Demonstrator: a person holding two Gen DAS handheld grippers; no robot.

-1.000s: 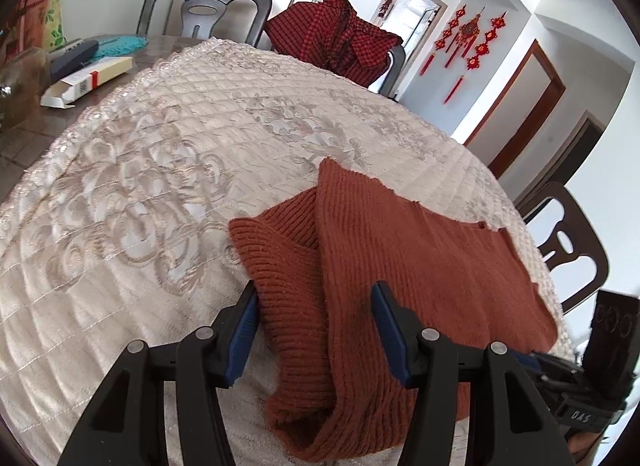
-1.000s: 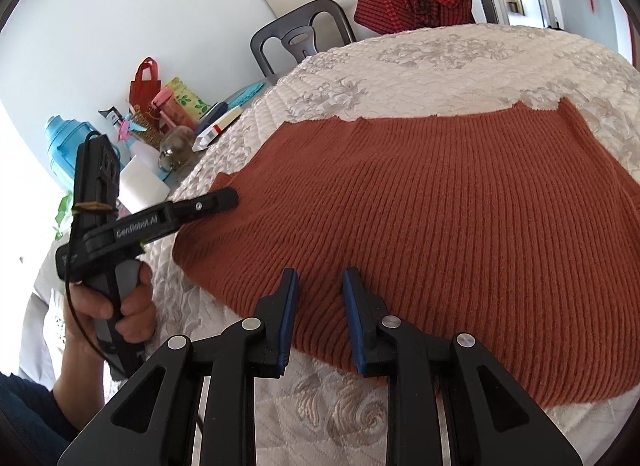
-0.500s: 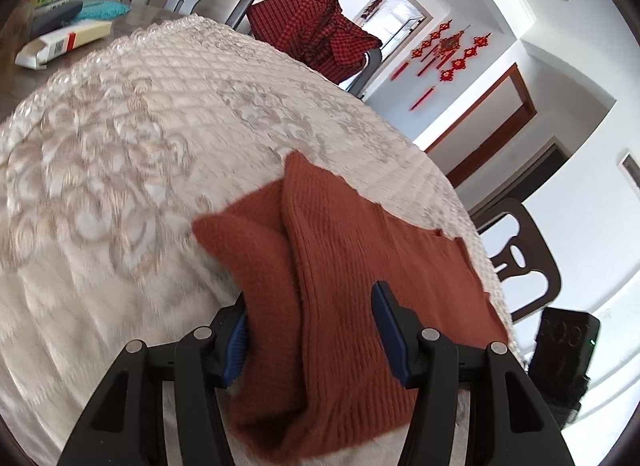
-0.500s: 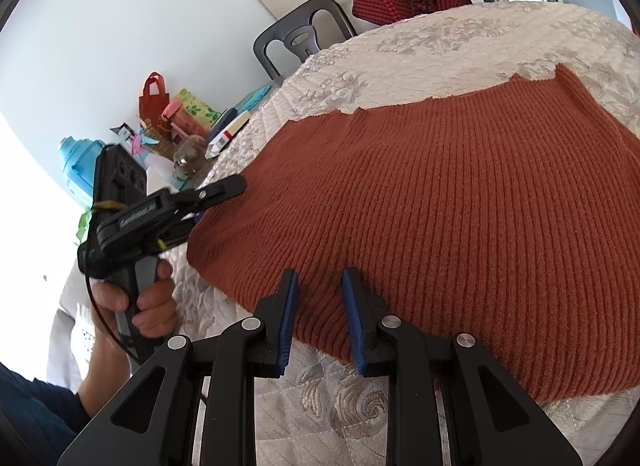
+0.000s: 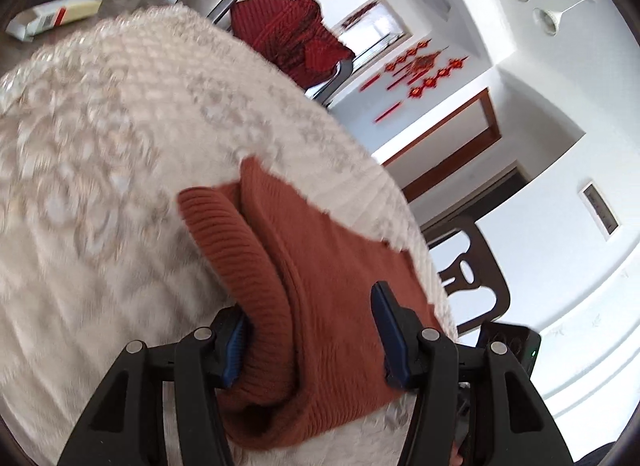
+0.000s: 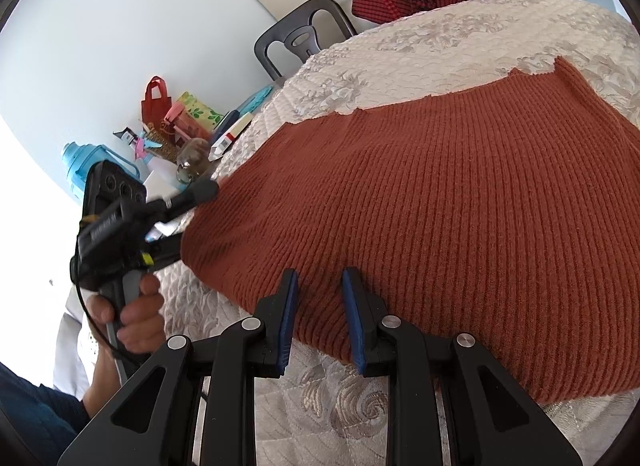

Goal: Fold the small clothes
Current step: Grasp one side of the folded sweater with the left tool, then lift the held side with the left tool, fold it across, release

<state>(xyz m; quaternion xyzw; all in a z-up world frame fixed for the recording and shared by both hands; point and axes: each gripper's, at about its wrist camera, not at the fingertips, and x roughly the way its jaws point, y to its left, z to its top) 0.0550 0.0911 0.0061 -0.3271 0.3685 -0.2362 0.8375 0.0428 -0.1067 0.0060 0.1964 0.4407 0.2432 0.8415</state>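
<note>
Two grippers: you are working both at the near edge of the rust knit sweater [image 6: 460, 201], which is lying flat on the quilted table cover [image 6: 420, 37].
Left gripper [image 5: 310, 332]: you are straddling the bunched side fold with the jaws spread wide, the fabric sitting between the pads but not pinched.
Change at left: over the last second you have been pushing in and tipping the view; the folded roll is now filling the gap at 6 o'clock of your view, where earlier it lay ahead.
Right gripper [image 6: 320, 306]: you are holding it over the hem at 6 o'clock, jaws narrow but apart, gripping nothing; it has barely shifted.
Meaning: the side fold looks begun, not finished; closing the left jaws seems the next call.
Risk: loose knit may slip out if you are pinching only one layer.
</note>
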